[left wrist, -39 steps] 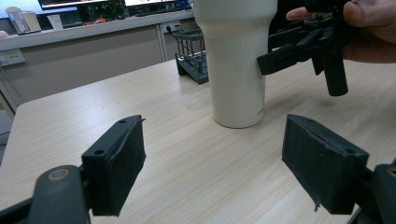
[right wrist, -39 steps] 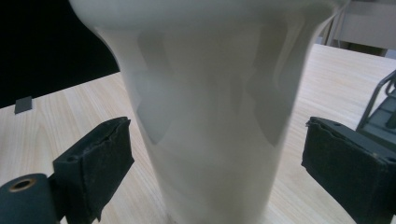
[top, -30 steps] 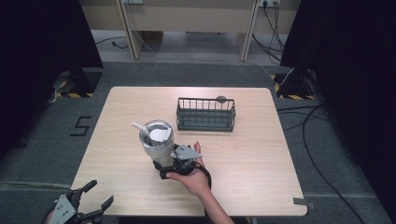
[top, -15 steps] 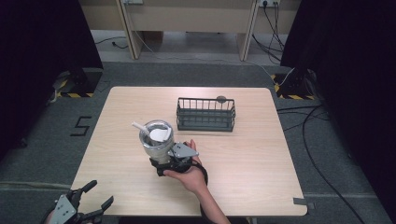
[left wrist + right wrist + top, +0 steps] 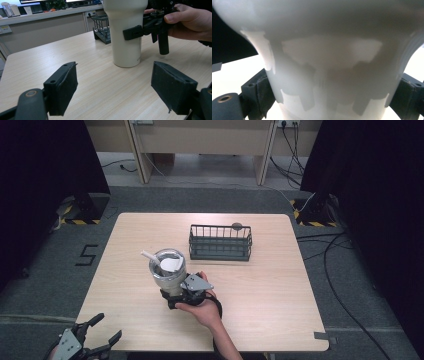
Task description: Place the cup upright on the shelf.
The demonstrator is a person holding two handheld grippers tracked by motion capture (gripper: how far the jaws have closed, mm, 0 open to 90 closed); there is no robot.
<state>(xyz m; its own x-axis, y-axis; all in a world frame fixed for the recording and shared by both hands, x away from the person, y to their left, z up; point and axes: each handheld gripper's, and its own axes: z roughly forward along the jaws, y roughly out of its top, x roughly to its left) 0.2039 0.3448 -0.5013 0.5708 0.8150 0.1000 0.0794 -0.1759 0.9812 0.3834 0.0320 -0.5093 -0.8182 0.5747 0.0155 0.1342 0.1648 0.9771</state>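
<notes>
The right gripper (image 5: 176,292) has its 2 jaws clamped low around the white tumbler (image 5: 168,270), which stands upright on the table (image 5: 280,290) near the wire basket (image 5: 220,242), probably for lifting, while the left gripper (image 5: 87,340) waits spread wide off the near-left corner.

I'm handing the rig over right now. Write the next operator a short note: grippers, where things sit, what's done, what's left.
Right gripper: jaws closed on the lower body of the white tumbler, which stands upright on the table.
Left gripper: open, empty, at the near left table edge.
Wire basket: empty as far as visible, beyond the tumbler, apart from it.
Done: tumbler gripped.
Left: likely lift and move it, perhaps to the basket; not lifted yet.
</notes>
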